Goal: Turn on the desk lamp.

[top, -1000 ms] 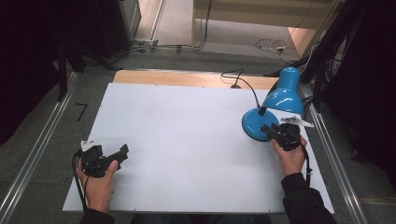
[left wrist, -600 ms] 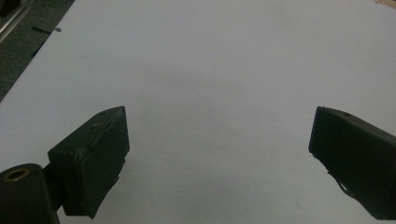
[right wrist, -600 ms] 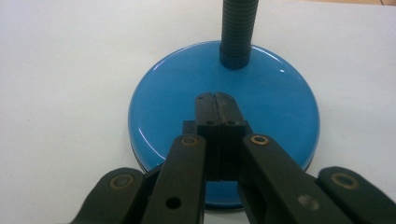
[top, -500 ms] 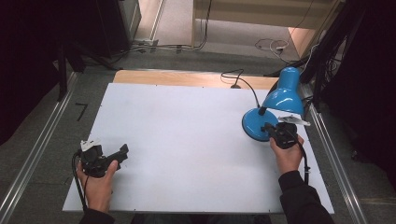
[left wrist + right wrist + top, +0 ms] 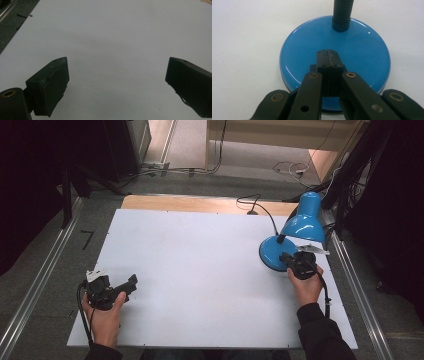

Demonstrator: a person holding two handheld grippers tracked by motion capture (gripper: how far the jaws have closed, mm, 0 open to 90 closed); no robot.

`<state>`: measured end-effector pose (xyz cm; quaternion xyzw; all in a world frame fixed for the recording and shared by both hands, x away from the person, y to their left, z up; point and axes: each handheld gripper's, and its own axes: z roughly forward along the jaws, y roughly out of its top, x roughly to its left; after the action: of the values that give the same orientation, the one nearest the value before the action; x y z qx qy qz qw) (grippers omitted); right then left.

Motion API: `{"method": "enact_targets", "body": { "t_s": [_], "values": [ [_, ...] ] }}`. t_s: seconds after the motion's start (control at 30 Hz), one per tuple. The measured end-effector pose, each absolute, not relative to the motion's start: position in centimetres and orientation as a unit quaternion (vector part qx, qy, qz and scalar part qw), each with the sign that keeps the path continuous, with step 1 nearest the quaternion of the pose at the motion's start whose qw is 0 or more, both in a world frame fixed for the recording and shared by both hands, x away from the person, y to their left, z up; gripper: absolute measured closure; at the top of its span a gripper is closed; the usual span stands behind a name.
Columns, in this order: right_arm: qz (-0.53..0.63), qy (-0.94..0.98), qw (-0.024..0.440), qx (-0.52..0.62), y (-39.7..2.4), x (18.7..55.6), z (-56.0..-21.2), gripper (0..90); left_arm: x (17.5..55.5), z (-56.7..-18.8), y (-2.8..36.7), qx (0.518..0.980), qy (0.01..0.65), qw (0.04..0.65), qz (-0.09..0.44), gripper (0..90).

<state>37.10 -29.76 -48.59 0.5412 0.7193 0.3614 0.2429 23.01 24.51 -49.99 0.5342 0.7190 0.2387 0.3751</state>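
Note:
A blue desk lamp stands at the right of the white table, with its round base (image 5: 270,251) (image 5: 362,57), black gooseneck (image 5: 341,15) and shade (image 5: 305,222) leaning right. My right gripper (image 5: 285,256) (image 5: 327,51) is shut, its two jaws pressed together with nothing between them. Its tips lie over the top of the base, just in front of the gooseneck; I cannot tell whether they touch the surface. My left gripper (image 5: 129,287) (image 5: 117,61) is held low over the bare table at the front left, jaws wide open and empty.
The white table top (image 5: 200,270) has a wooden strip (image 5: 200,204) along its far edge. The lamp's black cable (image 5: 252,202) runs off the back. Metal rails (image 5: 35,285) flank the table on both sides, with dark floor beyond.
My right hand has edged slightly forward and left onto the lamp base. The left hand and its gripper have stayed put.

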Motion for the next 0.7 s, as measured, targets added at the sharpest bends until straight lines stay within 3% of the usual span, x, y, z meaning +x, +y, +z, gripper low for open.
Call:
{"method": "enact_targets", "body": {
  "t_s": [0.7],
  "values": [
    [0.365, 0.717, 0.247, 0.540, -29.76, 37.01, -48.95, 87.9, 22.99, -50.00, 24.48, 0.535, 0.719, 0.375, 0.239, 5.6]
  ]
}}
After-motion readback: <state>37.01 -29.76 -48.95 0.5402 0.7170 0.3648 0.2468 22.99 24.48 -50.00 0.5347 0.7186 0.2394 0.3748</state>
